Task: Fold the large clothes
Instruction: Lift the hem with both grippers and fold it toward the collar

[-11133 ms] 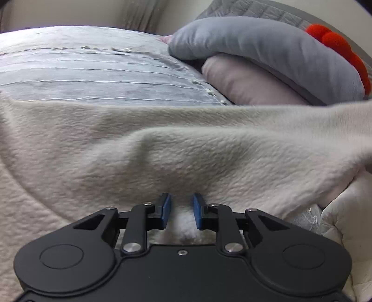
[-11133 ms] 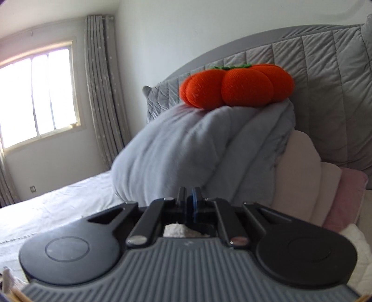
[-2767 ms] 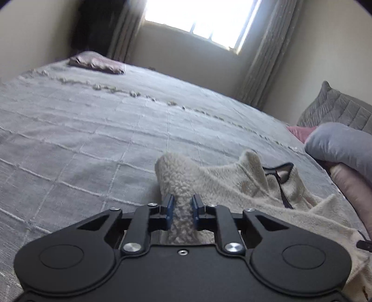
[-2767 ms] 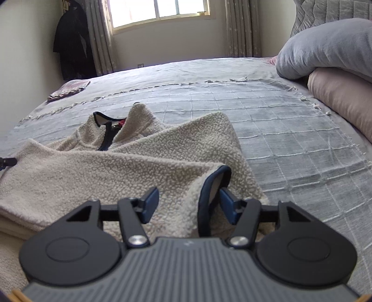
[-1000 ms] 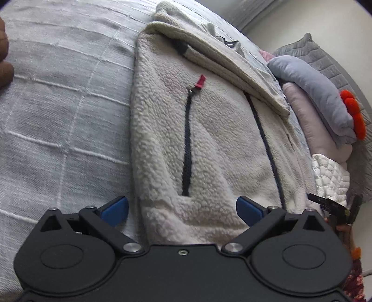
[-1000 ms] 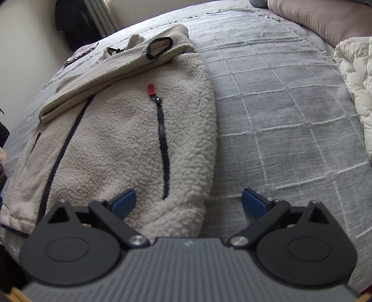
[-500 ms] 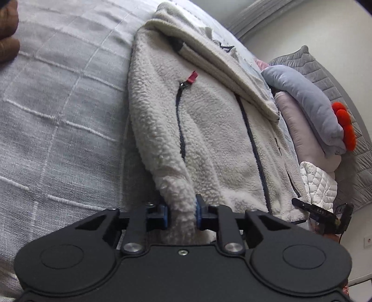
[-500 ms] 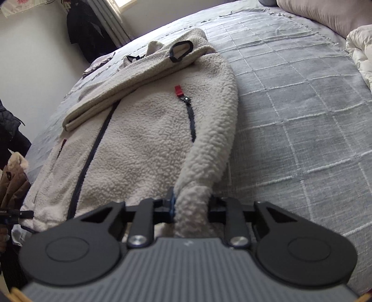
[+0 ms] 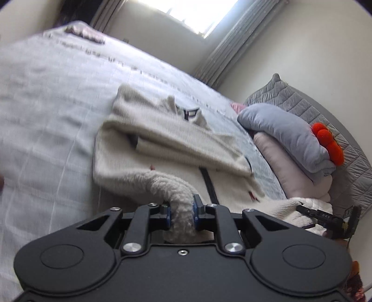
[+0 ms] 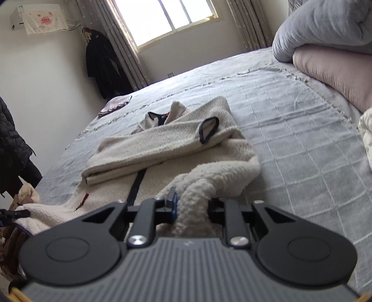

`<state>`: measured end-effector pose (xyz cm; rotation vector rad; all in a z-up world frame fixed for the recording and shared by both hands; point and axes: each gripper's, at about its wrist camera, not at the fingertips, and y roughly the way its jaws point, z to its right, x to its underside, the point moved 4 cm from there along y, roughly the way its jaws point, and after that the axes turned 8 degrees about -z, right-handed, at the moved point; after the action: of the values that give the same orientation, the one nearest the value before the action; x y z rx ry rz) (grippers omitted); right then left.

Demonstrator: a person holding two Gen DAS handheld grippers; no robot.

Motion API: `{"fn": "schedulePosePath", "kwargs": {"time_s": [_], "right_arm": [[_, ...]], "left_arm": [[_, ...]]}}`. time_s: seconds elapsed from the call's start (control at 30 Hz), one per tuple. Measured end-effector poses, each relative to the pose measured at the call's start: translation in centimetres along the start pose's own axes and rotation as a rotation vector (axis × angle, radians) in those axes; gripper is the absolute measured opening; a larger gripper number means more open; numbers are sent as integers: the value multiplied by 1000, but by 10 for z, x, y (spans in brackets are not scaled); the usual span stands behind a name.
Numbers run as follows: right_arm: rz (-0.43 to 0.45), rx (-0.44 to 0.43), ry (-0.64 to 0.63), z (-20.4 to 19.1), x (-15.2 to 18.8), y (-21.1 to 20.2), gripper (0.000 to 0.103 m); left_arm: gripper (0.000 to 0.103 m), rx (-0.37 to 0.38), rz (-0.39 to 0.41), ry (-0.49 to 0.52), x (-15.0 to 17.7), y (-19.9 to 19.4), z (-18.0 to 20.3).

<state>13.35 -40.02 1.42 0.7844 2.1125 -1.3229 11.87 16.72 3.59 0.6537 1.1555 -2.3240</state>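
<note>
Left wrist view: grey bed cover (image 9: 41,111) on the left, cream fleece jacket (image 9: 162,144) lying mid-bed, sleeves already folded across the chest as a flat band, dark centre zip (image 9: 210,183) running down toward the camera. Left tool (image 9: 181,215) has just closed onto the jacket, jaws pressed together and pinching a bunched roll of its hem corner between the blue pads; the fabric arches up off the bed to the tool. Further right a stack of grey and pink pillows (image 9: 286,134) with an orange plush (image 9: 327,144) on top, against a quilted headboard (image 9: 302,106); the other tool's tip shows at the far right edge on the opposite hem corner. Right wrist view: dark coat (image 10: 104,62) hanging in the corner left of the window (image 10: 167,18), jacket mid-frame with the sleeve cuff (image 10: 208,129) lying on top of the folded band, collar beyond it. Right tool (image 10: 191,206) has also just closed, pinching the other hem corner as a thick roll; only the left blue pad is visible, the right one hidden by fleece. Progress: sleeves in, both bottom corners gripped and raised. Left to do, by my reading: carry the hem up over toward the collar, lay it down, release, maybe one more fold.
</note>
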Motion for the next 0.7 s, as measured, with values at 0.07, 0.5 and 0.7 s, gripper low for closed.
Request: {"fn": "schedulePosePath", "kwargs": {"time_s": [0.07,0.5,0.7], "right_arm": [[24,18,-7,-3,-23,6,19],[83,104,13,3,-161,123,19],[19,133,50,25,-194,210,21]], "left_arm": [[17,-28,34,14,-24,6,5],[18,-226,179,116,-176,120,-1],[26,-238,122,67,-214,209,-51]]}}
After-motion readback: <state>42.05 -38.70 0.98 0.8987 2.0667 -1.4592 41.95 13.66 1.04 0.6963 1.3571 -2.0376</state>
